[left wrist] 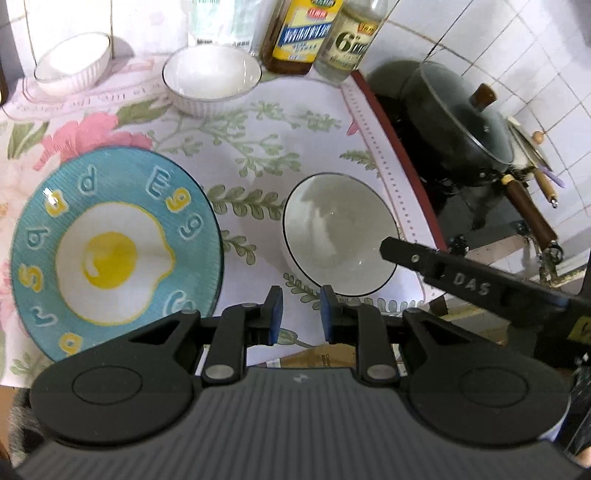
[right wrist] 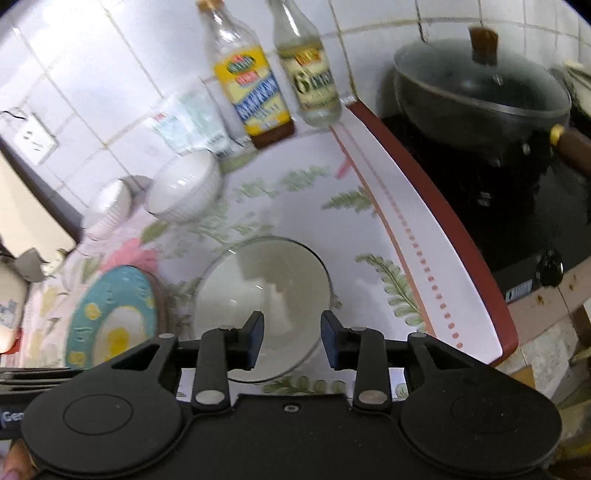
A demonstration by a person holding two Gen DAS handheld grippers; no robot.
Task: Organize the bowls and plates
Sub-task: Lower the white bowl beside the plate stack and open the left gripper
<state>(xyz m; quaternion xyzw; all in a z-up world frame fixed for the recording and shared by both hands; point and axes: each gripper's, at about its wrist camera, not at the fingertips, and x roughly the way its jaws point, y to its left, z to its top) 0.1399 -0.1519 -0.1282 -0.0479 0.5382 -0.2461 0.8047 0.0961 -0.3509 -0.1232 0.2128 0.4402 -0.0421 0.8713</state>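
Left tool [left wrist: 301, 314] at 6 o'clock of its view, blue pads a narrow gap apart, nothing between them, hanging above the floral-clothed bench [left wrist: 258, 147]. Right tool [right wrist: 291, 341] with pads further apart, also empty, above the near rim of the dark-rimmed white bowl [right wrist: 264, 295]. That bowl [left wrist: 338, 232] upright on the cloth at 4 o'clock of the left view, just beside the bench's red edge. Teal egg-pattern plate [left wrist: 114, 251] at 9 o'clock, flat on the cloth, apart from the bowl. Two ribbed white bowls [left wrist: 212, 79] [left wrist: 74, 61] at 11 and 12 o'clock near the tiled wall, close but separate. Two labelled bottles [left wrist: 303, 33] [left wrist: 349, 40] upright at 12 to 1 o'clock. Lidded dark pan [left wrist: 458, 114] at 2 o'clock, off the cloth on the stove.
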